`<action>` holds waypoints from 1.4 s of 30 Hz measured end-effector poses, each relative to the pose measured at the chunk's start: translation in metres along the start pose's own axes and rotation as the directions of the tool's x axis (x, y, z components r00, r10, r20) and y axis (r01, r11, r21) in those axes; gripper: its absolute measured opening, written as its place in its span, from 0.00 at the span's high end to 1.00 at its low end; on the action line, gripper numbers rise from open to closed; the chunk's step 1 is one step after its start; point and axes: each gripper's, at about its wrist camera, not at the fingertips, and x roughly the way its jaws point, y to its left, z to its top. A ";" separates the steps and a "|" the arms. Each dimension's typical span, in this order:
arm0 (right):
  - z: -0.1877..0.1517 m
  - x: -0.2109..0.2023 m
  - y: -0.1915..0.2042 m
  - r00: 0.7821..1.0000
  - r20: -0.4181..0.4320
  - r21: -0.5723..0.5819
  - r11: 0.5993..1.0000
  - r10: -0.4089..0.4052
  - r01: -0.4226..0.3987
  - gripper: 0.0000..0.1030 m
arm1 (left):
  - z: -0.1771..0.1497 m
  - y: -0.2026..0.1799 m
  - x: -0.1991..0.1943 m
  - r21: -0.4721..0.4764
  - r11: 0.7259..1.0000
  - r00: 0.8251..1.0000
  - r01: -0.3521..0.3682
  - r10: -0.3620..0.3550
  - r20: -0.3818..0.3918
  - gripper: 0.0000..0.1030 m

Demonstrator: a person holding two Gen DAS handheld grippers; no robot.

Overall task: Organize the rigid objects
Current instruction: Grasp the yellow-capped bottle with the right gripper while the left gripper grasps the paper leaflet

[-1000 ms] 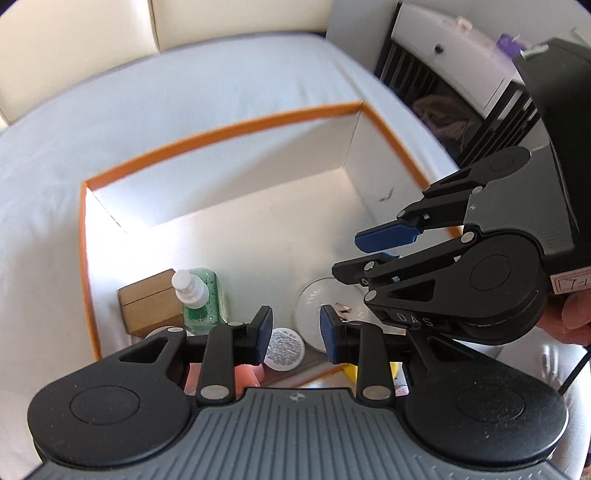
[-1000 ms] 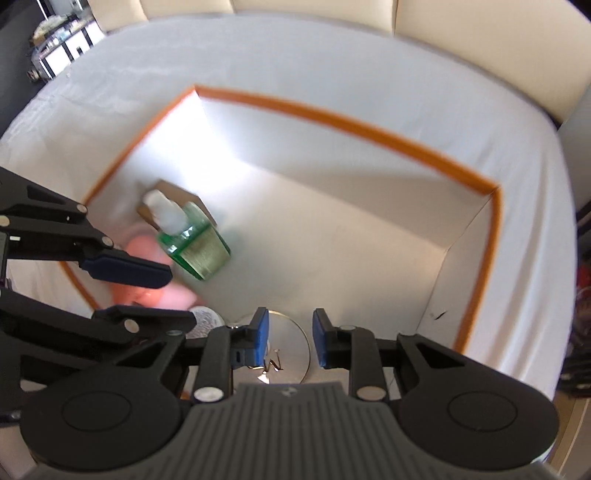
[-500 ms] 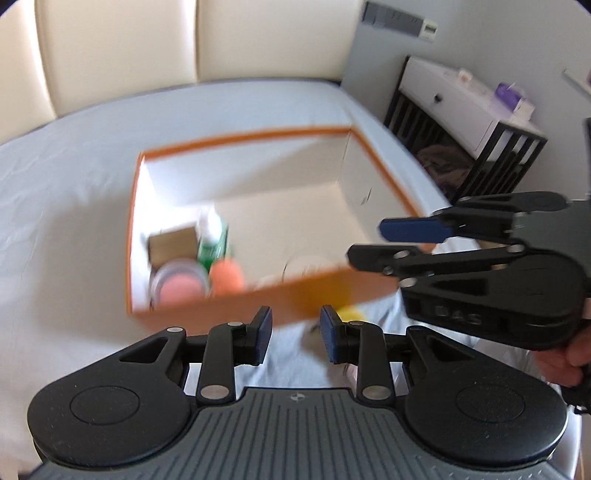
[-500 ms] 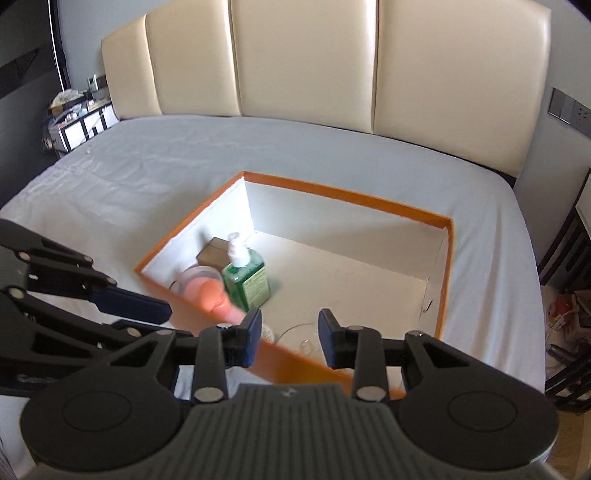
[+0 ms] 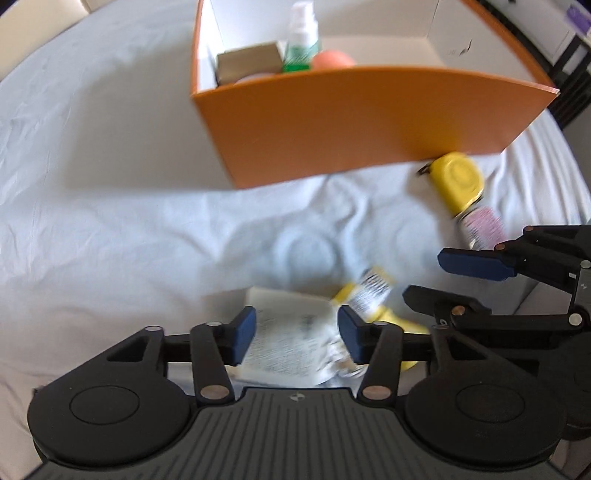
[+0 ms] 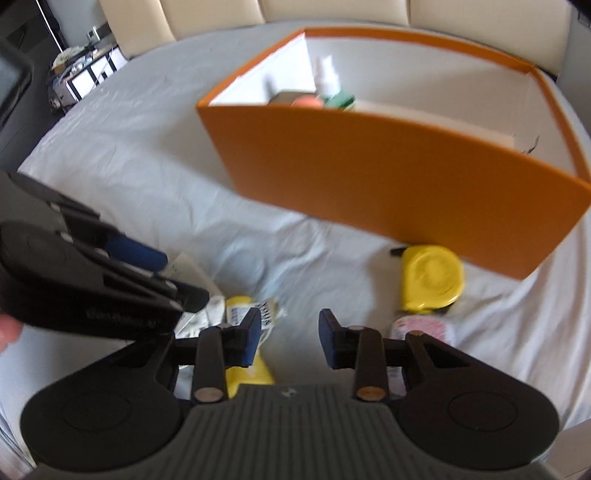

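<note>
An orange box [image 5: 351, 122] [image 6: 388, 173] stands on the white bed; a green bottle [image 5: 301, 40], a brown box [image 5: 247, 62] and a pink round thing [image 5: 332, 59] are inside. In front of it lie a yellow tape measure [image 5: 458, 179] [image 6: 430, 277], a pink-labelled jar [image 5: 482, 227] [image 6: 417, 328], a yellow tube [image 5: 373, 295] [image 6: 247, 332] and a white printed packet [image 5: 288, 339]. My left gripper [image 5: 293, 334] is open and empty over the packet. My right gripper [image 6: 290, 338] is open and empty, between tube and jar.
The bed sheet [image 5: 110, 221] is wrinkled. A cream headboard [image 6: 332, 14] runs along the far side. A dark shelf with clutter [image 6: 74, 70] stands off the bed at the left. The other gripper shows at each view's edge [image 5: 517, 280] [image 6: 92, 280].
Both grippers have pulled back from above the box and dropped low over the sheet in front of it. Their jaws have opened wider. The loose objects have come into view.
</note>
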 end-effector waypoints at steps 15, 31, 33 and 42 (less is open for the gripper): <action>0.004 0.041 0.024 0.991 -0.131 -0.057 0.998 -0.017 0.010 0.64 | 0.005 0.054 0.040 -0.034 0.985 0.960 0.167 -0.170 -0.222 0.21; 0.005 0.046 0.011 0.988 -0.152 -0.017 1.000 0.013 -0.015 0.77 | 0.008 0.063 0.058 -0.172 0.932 0.903 0.318 -0.353 -0.245 0.45; 0.004 0.041 0.007 0.990 -0.143 -0.013 1.000 0.007 -0.009 0.77 | 0.004 0.066 0.045 -0.203 0.919 0.907 0.339 -0.377 -0.191 0.53; -0.006 0.011 -0.014 0.996 -0.089 0.011 1.000 -0.014 0.015 0.77 | -0.021 0.035 0.017 -0.236 0.919 0.947 0.317 -0.321 0.021 0.72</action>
